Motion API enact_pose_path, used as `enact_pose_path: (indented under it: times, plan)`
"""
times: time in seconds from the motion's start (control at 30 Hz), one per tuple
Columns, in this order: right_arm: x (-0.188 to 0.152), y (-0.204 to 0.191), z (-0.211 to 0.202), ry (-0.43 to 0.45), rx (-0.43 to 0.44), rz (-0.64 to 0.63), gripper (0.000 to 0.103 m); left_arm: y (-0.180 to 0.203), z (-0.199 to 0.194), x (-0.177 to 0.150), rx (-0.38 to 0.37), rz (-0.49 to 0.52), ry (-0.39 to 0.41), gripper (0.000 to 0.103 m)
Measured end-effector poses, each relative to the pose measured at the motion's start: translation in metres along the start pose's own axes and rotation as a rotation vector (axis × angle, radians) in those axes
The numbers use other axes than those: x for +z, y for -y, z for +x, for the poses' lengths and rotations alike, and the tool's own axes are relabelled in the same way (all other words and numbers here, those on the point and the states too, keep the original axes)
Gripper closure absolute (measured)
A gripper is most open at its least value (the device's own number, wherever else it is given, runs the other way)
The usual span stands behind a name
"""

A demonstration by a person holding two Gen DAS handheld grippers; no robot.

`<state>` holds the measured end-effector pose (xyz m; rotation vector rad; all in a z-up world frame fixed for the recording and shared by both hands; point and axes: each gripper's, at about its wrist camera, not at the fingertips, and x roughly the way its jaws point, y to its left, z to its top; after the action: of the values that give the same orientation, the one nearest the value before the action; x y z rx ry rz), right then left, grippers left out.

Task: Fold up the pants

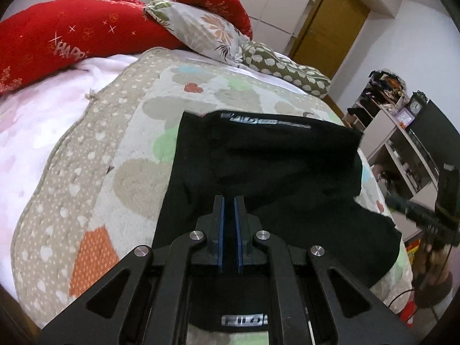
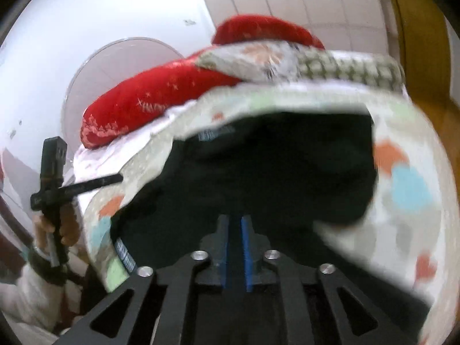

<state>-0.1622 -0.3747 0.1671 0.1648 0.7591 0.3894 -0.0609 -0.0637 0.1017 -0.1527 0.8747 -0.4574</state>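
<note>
Black pants (image 1: 258, 166) lie partly folded on the heart-patterned bedspread (image 1: 129, 155), directly ahead of both grippers and running away toward the pillows (image 1: 201, 28). The left gripper (image 1: 229, 201) and right gripper (image 2: 235, 218) each show a narrow gap; whether either pinches cloth I cannot tell.

A bed (image 1: 17, 155) carries a heart-print blanket (image 1: 135, 149), with black pants (image 1: 258, 166) and pillows (image 1: 57, 40) lying on top.
</note>
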Motion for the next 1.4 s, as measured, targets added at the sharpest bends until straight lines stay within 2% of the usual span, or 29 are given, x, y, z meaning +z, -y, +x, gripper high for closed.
enact_pose_path:
  times: [0.03, 0.07, 0.1, 0.2, 0.3, 0.37, 0.43, 0.53, 0.63, 0.67, 0.7, 0.77, 0.8, 0.87, 0.97, 1.13, 1.17, 1.2, 1.23, 1.27, 1.3, 1.33, 1.4]
  plan:
    - [0.014, -0.005, 0.008, 0.021, -0.044, -0.051, 0.052, -0.002, 0.004, 0.003, 0.008, -0.003, -0.01, 0.083]
    - [0.024, -0.009, 0.015, 0.025, -0.058, -0.084, 0.019, -0.004, 0.01, 0.007, 0.023, -0.007, -0.017, 0.063]
    - [0.033, -0.009, 0.024, 0.027, -0.065, -0.111, 0.015, -0.007, 0.017, 0.011, 0.032, -0.011, -0.016, 0.047]
    - [0.062, -0.009, 0.063, -0.02, -0.082, -0.183, 0.015, -0.02, 0.035, 0.024, 0.045, -0.021, -0.02, 0.044]
    - [0.085, 0.004, 0.106, -0.089, -0.078, -0.241, 0.015, -0.037, 0.065, 0.041, 0.043, -0.03, -0.083, 0.044]
    - [0.098, 0.018, 0.14, -0.158, -0.072, -0.283, 0.015, -0.047, 0.086, 0.052, 0.068, -0.027, -0.117, 0.044]
    - [0.104, 0.029, 0.164, -0.203, -0.099, -0.339, 0.015, -0.056, 0.107, 0.063, 0.063, -0.021, -0.146, 0.044]
    - [0.111, 0.052, 0.199, -0.266, -0.124, -0.4, 0.015, -0.069, 0.139, 0.079, 0.015, -0.049, -0.197, 0.044]
    - [0.113, 0.08, 0.227, -0.344, -0.074, -0.379, 0.015, -0.068, 0.166, 0.091, 0.02, -0.04, -0.21, 0.043]
    - [0.112, 0.083, 0.231, -0.357, -0.059, -0.381, 0.015, -0.063, 0.171, 0.094, 0.009, -0.013, -0.196, 0.036]
    - [0.11, 0.085, 0.232, -0.364, -0.048, -0.387, 0.015, -0.057, 0.176, 0.096, -0.01, 0.02, -0.194, 0.036]
    - [0.108, 0.084, 0.23, -0.35, -0.024, -0.388, 0.015, -0.045, 0.186, 0.099, 0.019, 0.077, -0.231, 0.039]
    - [0.108, 0.084, 0.227, -0.34, -0.015, -0.39, 0.015, -0.039, 0.187, 0.1, 0.041, 0.103, -0.229, 0.06]
    - [0.107, 0.08, 0.223, -0.326, 0.003, -0.399, 0.015, -0.03, 0.181, 0.099, -0.009, 0.128, -0.238, 0.089]
    - [0.107, 0.071, 0.225, -0.333, 0.009, -0.44, 0.015, -0.016, 0.155, 0.096, -0.032, 0.165, -0.193, 0.089]
    - [0.111, 0.055, 0.237, -0.359, -0.024, -0.511, 0.015, 0.015, 0.085, 0.081, -0.115, 0.27, -0.083, 0.089]
    - [0.111, 0.052, 0.237, -0.362, -0.029, -0.511, 0.019, 0.02, 0.075, 0.076, -0.134, 0.283, -0.074, 0.089]
    - [0.11, 0.049, 0.236, -0.365, -0.035, -0.505, 0.041, 0.024, 0.071, 0.074, -0.145, 0.292, -0.074, 0.089]
    - [0.109, 0.045, 0.234, -0.373, -0.033, -0.488, 0.054, 0.028, 0.066, 0.069, -0.157, 0.302, -0.076, 0.089]
    - [0.107, 0.04, 0.231, -0.367, -0.031, -0.482, 0.073, 0.031, 0.064, 0.064, -0.161, 0.311, -0.078, 0.089]
    - [0.104, 0.034, 0.226, -0.363, -0.062, -0.49, 0.082, 0.035, 0.065, 0.061, -0.15, 0.318, -0.078, 0.089]
    - [0.101, 0.027, 0.219, -0.352, -0.086, -0.512, 0.087, 0.035, 0.066, 0.058, -0.133, 0.317, -0.08, 0.089]
    - [0.096, 0.018, 0.197, -0.315, -0.12, -0.529, 0.09, 0.032, 0.065, 0.055, -0.137, 0.274, -0.086, 0.089]
